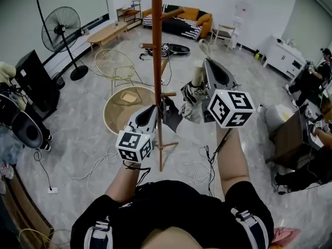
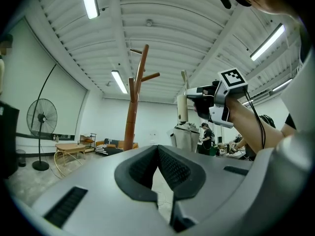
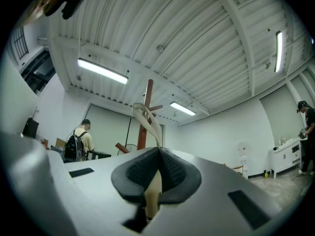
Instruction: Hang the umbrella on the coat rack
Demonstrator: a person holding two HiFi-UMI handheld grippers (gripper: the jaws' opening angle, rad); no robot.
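Observation:
The wooden coat rack (image 1: pixel 156 61) stands straight ahead, with short pegs (image 1: pixel 168 94) off its pole. My right gripper (image 1: pixel 207 61) is raised just right of the pole and shut on the umbrella's cream strap (image 3: pixel 147 117), whose loop rises above the jaws. The folded umbrella's cream handle (image 1: pixel 197 75) and grey body (image 1: pixel 192 108) hang beside that gripper. The left gripper view shows the handle (image 2: pixel 182 109) and the rack (image 2: pixel 133 117) too. My left gripper (image 1: pixel 152 109) is lower, close to the pole's left side, shut with nothing between its jaws.
A round rattan table (image 1: pixel 127 110) and a wire chair (image 1: pixel 115 64) sit left of the rack. A standing fan (image 1: pixel 63 27) is at far left, a sofa (image 1: pixel 181 19) at the back. Cables (image 1: pixel 93 170) cross the floor. People work at desks on the right (image 1: pixel 316 71).

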